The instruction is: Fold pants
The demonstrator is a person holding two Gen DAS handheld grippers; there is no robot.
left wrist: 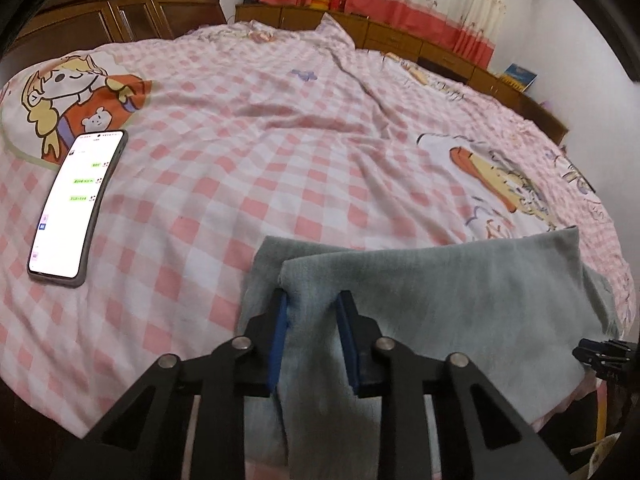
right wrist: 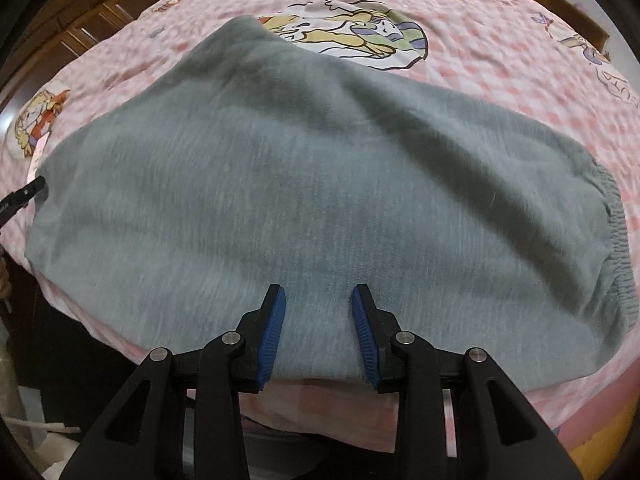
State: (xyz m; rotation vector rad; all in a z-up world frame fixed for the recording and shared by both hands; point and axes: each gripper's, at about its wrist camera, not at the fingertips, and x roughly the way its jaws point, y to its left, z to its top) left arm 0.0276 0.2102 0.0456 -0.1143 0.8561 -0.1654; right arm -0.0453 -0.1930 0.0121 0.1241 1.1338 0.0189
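Grey fleece pants lie folded on the pink checked bed cover, near the bed's front edge, with the elastic waistband at the right. My left gripper is shut on the pants' left end, with cloth bunched between its blue pads. Its tip also shows in the right wrist view at the pants' left edge. My right gripper is open, its fingers just over the pants' near edge, holding nothing. It appears at the far right of the left wrist view.
A phone with a lit screen lies on the bed cover to the left. Wooden wardrobes and low cabinets line the far side under curtains. The bed's front edge drops off just under my grippers.
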